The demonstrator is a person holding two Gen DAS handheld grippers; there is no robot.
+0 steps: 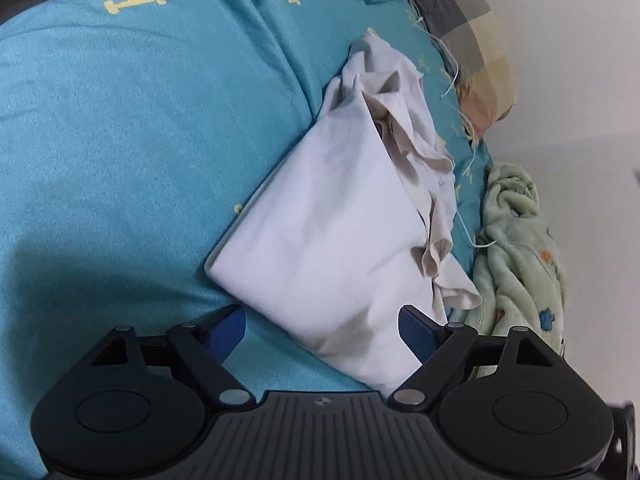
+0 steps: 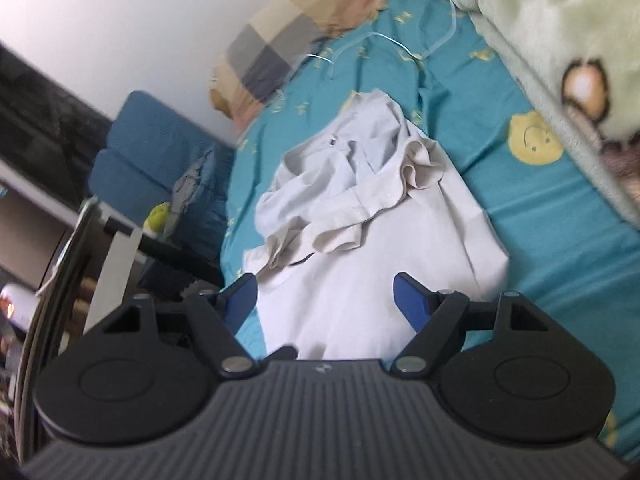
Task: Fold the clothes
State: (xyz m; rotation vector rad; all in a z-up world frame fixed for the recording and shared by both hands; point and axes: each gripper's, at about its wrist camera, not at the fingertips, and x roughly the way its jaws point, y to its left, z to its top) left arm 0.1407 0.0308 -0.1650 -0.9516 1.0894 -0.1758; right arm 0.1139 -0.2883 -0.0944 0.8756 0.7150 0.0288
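Observation:
A white shirt (image 1: 328,240) lies partly folded on a teal bedsheet (image 1: 132,152), its lower part flat and its collar and sleeves bunched at the far end. My left gripper (image 1: 322,330) is open and empty, just above the shirt's near corner. The shirt also shows in the right wrist view (image 2: 360,240), with a crumpled sleeve and cuff across its middle. My right gripper (image 2: 324,300) is open and empty, hovering over the shirt's near flat part.
A checked pillow (image 1: 460,28) lies at the head of the bed (image 2: 272,52). A pale green fleece blanket (image 1: 516,240) is heaped beside the shirt (image 2: 540,28). A clear hanger (image 2: 400,44) lies on the sheet. A blue chair (image 2: 152,148) and shelves stand off the bed's edge.

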